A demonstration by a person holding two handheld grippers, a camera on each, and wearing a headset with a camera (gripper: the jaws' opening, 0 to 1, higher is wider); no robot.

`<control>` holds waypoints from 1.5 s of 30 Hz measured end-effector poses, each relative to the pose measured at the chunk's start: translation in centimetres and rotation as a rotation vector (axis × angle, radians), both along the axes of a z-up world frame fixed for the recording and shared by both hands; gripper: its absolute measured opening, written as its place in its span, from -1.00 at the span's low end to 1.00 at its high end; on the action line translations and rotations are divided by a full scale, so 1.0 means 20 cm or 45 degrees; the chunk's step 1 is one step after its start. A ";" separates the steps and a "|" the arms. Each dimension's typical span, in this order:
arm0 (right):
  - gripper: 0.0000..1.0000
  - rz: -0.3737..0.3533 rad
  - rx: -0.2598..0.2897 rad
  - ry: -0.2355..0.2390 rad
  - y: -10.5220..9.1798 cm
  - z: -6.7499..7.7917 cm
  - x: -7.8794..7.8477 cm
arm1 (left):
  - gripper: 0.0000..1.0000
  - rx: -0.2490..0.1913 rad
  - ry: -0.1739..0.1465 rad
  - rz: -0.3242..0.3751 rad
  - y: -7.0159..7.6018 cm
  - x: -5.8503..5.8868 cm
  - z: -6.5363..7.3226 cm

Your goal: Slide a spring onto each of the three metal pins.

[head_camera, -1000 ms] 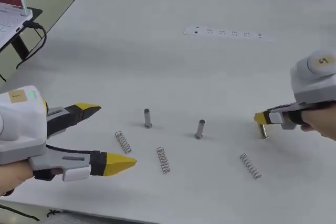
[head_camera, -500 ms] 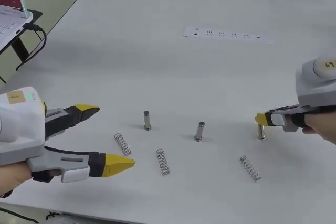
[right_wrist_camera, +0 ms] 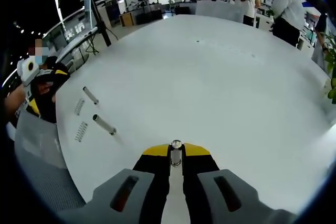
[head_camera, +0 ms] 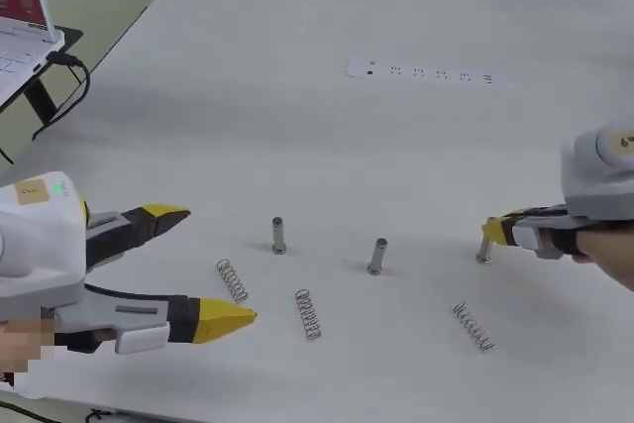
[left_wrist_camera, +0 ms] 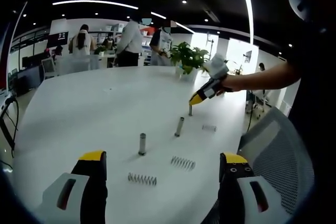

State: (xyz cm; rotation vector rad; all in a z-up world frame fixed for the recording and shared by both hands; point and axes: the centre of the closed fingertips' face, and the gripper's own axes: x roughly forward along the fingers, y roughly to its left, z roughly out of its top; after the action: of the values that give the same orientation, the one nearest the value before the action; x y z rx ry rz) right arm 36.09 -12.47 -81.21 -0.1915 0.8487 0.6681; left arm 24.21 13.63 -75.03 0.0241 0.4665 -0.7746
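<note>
My right gripper has its yellow fingers pressed together on the third pin, pinching it just under the head; in the right gripper view the rounded, shiny cap peeks out between the tips. In the head view this pin leans slightly and its foot is at the white table, though I cannot tell if it rests there or is a touch off it. It sits to the right of the middle pin, well apart from it. The middle pin is a short grey metal cylinder with a slightly wider top and base, standing upright. The left pin looks the same and stands upright to its left. Three thin wire coils lie flat, all nearer me than the middle pin: the first spring and second spring to its left, the third spring to its right. My left gripper hovers far left of the middle pin, fingers spread wide and holding nothing.
</note>
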 end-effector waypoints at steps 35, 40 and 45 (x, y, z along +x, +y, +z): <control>-0.74 0.149 -0.099 -0.070 -0.03 0.01 -0.15 | 0.68 -0.014 0.004 0.011 0.00 -0.02 -0.01; -0.67 0.144 -0.085 -0.064 -0.03 0.01 -0.15 | 0.69 -0.013 0.004 0.014 0.00 -0.02 -0.01; -0.54 0.143 -0.077 -0.079 -0.03 0.02 -0.14 | 0.70 -0.014 -0.001 0.021 0.01 -0.01 -0.01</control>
State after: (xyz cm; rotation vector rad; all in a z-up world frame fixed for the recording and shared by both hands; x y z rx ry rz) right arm 33.29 -13.00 -80.74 -0.3144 0.8036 0.7381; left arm 23.92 13.76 -75.22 0.0102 0.4614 -0.7606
